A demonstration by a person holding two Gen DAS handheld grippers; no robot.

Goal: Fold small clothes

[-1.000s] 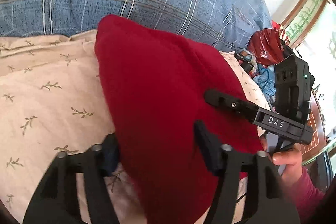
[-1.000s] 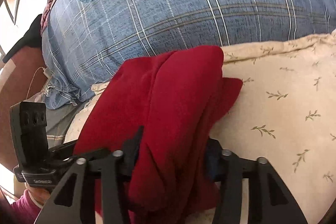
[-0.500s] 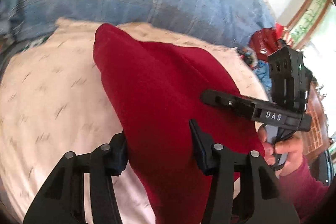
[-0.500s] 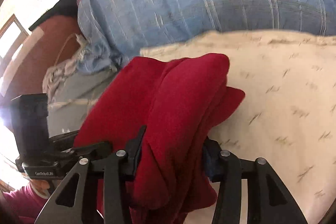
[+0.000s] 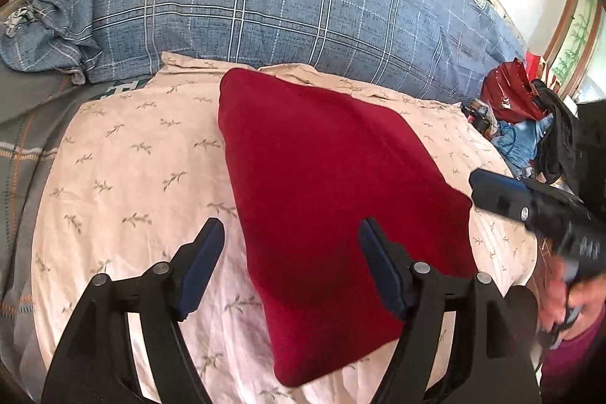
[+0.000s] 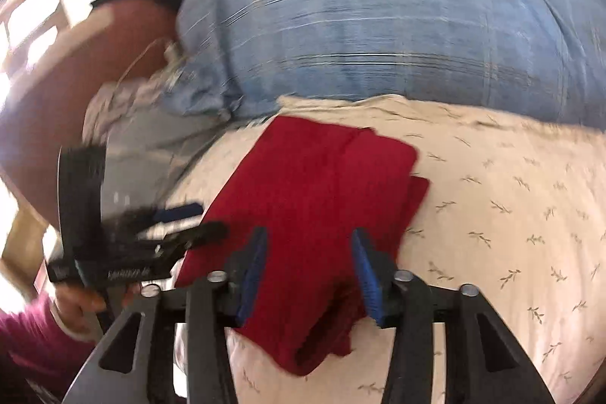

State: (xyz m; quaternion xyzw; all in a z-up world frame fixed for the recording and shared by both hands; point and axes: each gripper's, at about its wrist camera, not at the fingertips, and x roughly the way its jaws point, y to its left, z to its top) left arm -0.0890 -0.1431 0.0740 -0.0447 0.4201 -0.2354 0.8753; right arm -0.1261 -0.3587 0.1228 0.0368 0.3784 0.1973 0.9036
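- Since a second ago I've let go on both sides: the red cloth [image 5: 333,184] that hung pinched in both grippers now lies folded on the beige sheet [image 5: 125,169].
- My left gripper [image 5: 291,260] has just been opening; its jaws stand spread, with the cloth's near left edge between them but neither pad pressing on it.
- My right gripper [image 6: 308,271] has just been closing yet stands half spread over the cloth's near end, pads clear of the fabric as far as the blur lets me judge.
- The cloth sits mid-sheet, its far corner close to the sheet's back edge, where the blue plaid pillow [image 5: 265,6] begins.
- My worry: the near end looks loose and bunched, with a lower layer poking out on the right. A pad dragging through it would pull the fold open.
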